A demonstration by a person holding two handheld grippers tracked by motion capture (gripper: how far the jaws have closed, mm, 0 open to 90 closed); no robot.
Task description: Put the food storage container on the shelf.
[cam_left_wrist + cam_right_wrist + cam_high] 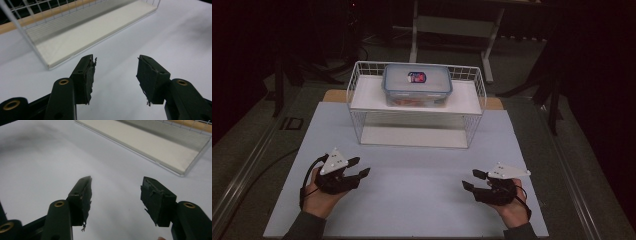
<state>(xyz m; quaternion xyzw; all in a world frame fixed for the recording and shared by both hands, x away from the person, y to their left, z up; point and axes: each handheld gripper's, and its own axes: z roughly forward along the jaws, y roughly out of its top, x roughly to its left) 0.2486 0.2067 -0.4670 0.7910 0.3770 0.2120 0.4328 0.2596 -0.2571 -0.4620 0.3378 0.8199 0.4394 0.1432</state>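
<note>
Seen from the high view: a white wire shelf rack (472, 127) standing at the far middle of a pale mat (412, 195), itself laid on a table whose wooden edge (334, 95) peeks out behind. On the rack's upper white board, a clear plastic storage box (417, 85) with a blue-rimmed snap lid and a red-and-blue label on top; something reddish inside at the bottom, too blurred to identify. Lower board (412, 135) of the rack bare. Near the front of the mat, well apart from the rack and from each other: left gripper (360, 167) held in a hand (319, 197) at the left, right gripper (473, 179) held in a hand (512, 207) at the right, each black, topped with a grey three-cornered plate, trailing a dark cable, jaws spread and empty, pointing inward and toward the rack. From the left gripper view: left gripper (116, 72) with jaws wide apart, pads wrapped in frayed black tape with loose threads, brass-coloured rivets on the arms; beyond them the rack's thin white wire grid (30, 12), its smooth cream lower board and the wooden strip behind. From the right gripper view: right gripper (116, 193) likewise gaping with nothing between, same ragged tape on the pads, smooth matte mat (50, 157) below, a corner of the rack's lower board (162, 147) at upper right. Box and label visible from above, tape texture from the gripper views.
</note>
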